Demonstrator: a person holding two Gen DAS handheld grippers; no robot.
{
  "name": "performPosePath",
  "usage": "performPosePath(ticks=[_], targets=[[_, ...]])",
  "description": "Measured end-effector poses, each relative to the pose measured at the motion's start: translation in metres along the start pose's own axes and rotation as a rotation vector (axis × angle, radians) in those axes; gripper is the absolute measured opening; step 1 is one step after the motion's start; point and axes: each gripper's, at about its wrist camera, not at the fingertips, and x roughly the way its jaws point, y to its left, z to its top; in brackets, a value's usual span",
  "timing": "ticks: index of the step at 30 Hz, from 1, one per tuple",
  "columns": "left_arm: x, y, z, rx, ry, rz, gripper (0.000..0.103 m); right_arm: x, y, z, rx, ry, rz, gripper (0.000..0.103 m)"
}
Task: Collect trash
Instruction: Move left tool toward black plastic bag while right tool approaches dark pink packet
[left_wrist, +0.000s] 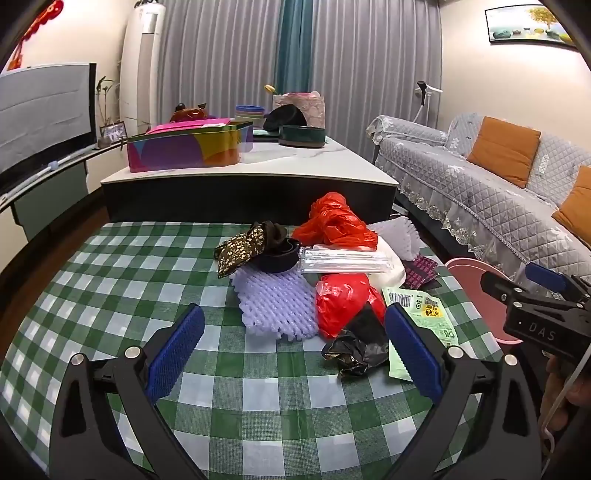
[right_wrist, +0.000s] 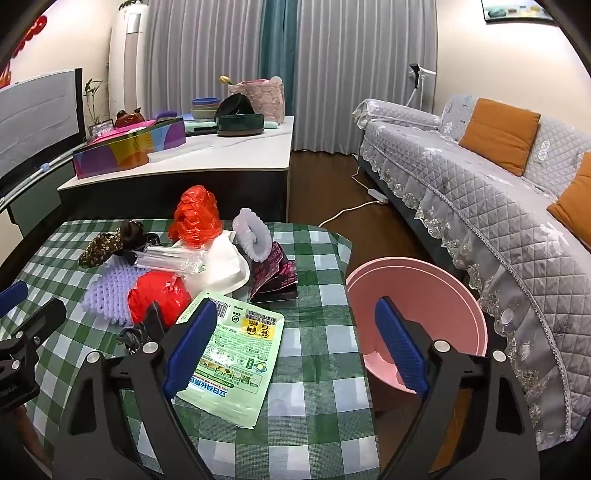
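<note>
A heap of trash lies on the green checked tablecloth (left_wrist: 122, 280): two red plastic bags (left_wrist: 343, 302), a lilac foam net (left_wrist: 275, 302), a black crumpled bag (left_wrist: 356, 349), a clear wrapper (left_wrist: 345, 260), a pale green packet (right_wrist: 236, 354), a white foam net (right_wrist: 255, 236), a dark purple wrapper (right_wrist: 275, 275). My left gripper (left_wrist: 295, 349) is open and empty, just short of the heap. My right gripper (right_wrist: 295, 347) is open and empty, over the table's right edge, its left finger above the green packet. A pink basin (right_wrist: 443, 288) stands beside the table on the right.
A white-topped coffee table (left_wrist: 295, 162) with a colourful tin box (left_wrist: 184, 147) and bowls stands beyond. A grey sofa (right_wrist: 498, 192) with orange cushions runs along the right. A white power cable (right_wrist: 351, 210) lies on the wood floor.
</note>
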Motion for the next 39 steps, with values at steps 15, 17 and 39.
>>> performPosePath(ticks=[15, 17, 39], targets=[[-0.0006, -0.0002, 0.0006, 0.000, 0.001, 0.000, 0.095, -0.0010, 0.0017, 0.0000, -0.005, -0.006, 0.003, 0.083], [-0.0007, -0.0002, 0.0006, 0.000, 0.001, 0.000, 0.095, -0.0010, 0.0018, 0.0000, -0.004, -0.007, 0.003, 0.083], [-0.0062, -0.0045, 0.0029, -0.008, -0.061, -0.035, 0.078, 0.0060, 0.0032, -0.0018, 0.030, 0.032, 0.045, 0.076]])
